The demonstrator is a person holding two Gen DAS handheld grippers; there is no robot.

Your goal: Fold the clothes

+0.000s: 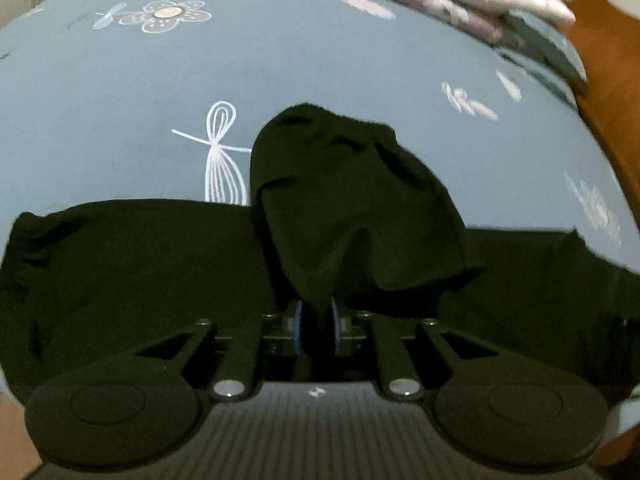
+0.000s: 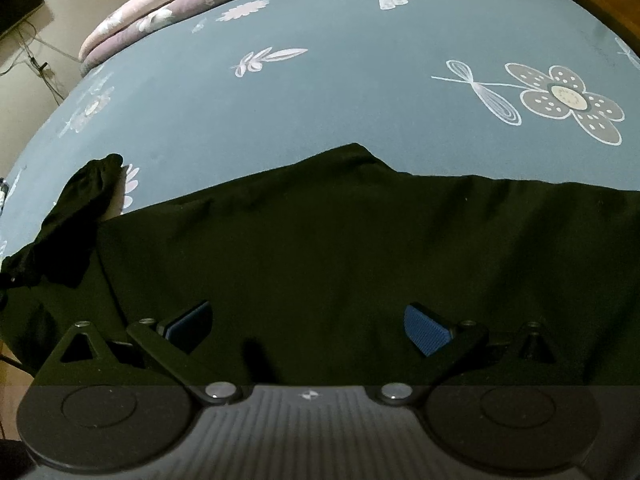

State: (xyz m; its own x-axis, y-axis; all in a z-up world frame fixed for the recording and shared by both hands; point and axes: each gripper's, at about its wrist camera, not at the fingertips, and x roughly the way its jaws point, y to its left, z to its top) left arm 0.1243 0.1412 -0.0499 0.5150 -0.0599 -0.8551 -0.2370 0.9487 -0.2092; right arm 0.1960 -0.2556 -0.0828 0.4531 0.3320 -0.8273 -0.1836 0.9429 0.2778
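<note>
We see the black garment (image 1: 140, 264) spread across the lower half of both frames on the blue flowered bed (image 1: 320, 60); the left hand-held gripper (image 1: 316, 316) is clamped on a bunched sleeve (image 1: 352, 200) at centre frame, lifted, we judge, to carry it inward for a fold; the right hand-held gripper (image 2: 308, 326) hovers over the cloth with its pads (image 2: 426, 328) wide apart, holding nothing; no containers are in view.

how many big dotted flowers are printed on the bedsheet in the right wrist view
1. The big dotted flower is at the right, beyond the black garment; more may be hidden under it.
</note>
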